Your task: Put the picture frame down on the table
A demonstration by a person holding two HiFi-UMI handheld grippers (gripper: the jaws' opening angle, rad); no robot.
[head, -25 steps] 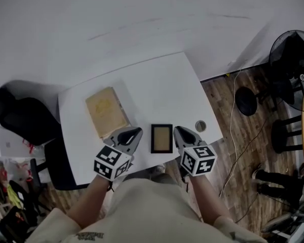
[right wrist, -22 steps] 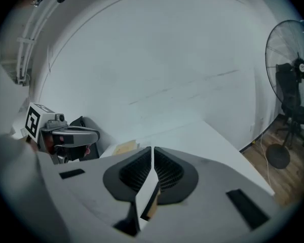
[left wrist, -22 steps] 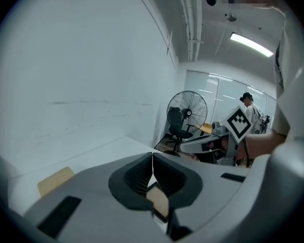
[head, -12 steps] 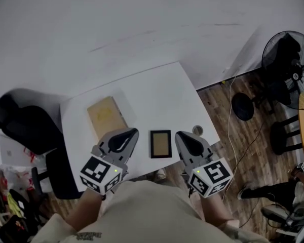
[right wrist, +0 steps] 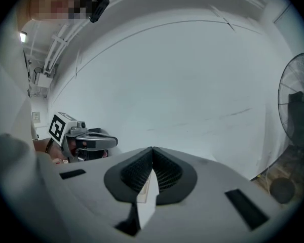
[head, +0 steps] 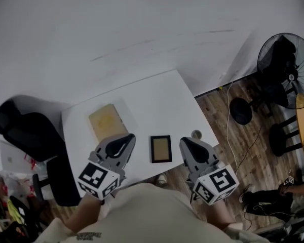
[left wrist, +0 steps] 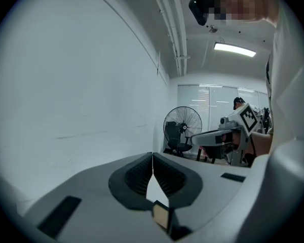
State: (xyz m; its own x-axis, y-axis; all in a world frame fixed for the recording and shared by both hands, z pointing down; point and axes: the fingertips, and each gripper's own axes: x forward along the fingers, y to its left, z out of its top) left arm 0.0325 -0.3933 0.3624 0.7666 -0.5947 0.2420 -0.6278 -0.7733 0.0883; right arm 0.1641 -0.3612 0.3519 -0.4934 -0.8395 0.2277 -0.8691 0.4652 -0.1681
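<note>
The picture frame (head: 161,149), black-edged with a tan middle, lies flat near the front edge of the white table (head: 152,100), and nothing touches it. My left gripper (head: 126,139) hovers to its left and my right gripper (head: 185,143) to its right, both lifted off the table. In the left gripper view the jaws (left wrist: 152,158) meet at their tips, and the frame (left wrist: 161,216) shows below them. The right gripper's jaws (right wrist: 152,153) are also shut and hold nothing; a strip of the table (right wrist: 148,199) shows under them.
A tan book (head: 107,121) lies on the table's left half. A small round object (head: 196,134) sits at the table's right front corner. A black chair (head: 28,130) stands left of the table, a fan (head: 286,70) and stools on the wooden floor to the right.
Both grippers have risen off the table and drawn back toward me, away from the frame's sides. The frame has stayed flat on the table.
</note>
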